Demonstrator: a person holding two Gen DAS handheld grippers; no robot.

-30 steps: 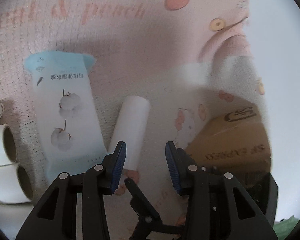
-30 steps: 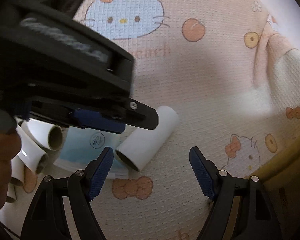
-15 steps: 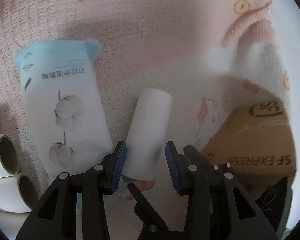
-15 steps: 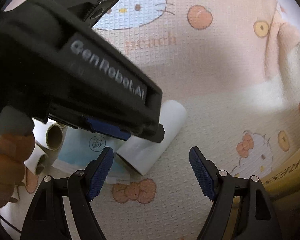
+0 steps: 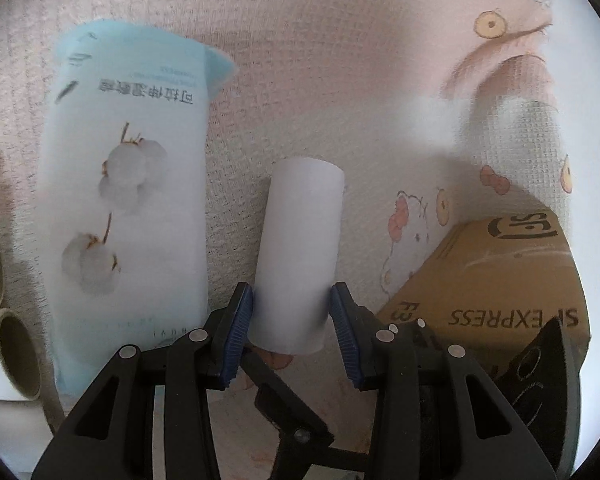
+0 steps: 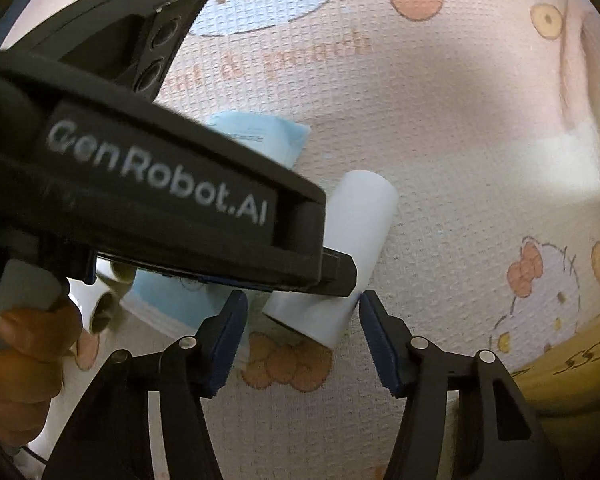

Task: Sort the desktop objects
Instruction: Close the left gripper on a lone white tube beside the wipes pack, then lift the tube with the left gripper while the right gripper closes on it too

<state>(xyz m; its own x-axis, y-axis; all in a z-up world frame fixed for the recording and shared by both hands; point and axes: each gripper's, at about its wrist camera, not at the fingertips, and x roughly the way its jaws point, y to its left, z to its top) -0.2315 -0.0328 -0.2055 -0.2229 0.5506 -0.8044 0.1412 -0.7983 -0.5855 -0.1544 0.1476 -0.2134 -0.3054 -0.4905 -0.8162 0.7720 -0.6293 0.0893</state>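
Observation:
A white paper roll lies on the pink cartoon cloth, pointing away from me. My left gripper straddles its near end, blue pads close against both sides without visibly squeezing it. In the right wrist view the same roll runs diagonally, partly hidden under the left gripper's black body. My right gripper has its jaws closing around the roll's near end, with small gaps still showing at the pads.
A light blue cotton-print packet lies left of the roll. Several white rolls with cardboard cores are stacked at the far left. A brown cardboard box stands at the right. A person's hand holds the left gripper.
The left gripper slid forward until the roll's near end sat between its jaws. The right gripper's jaws narrowed from wide open and moved closer to the roll.

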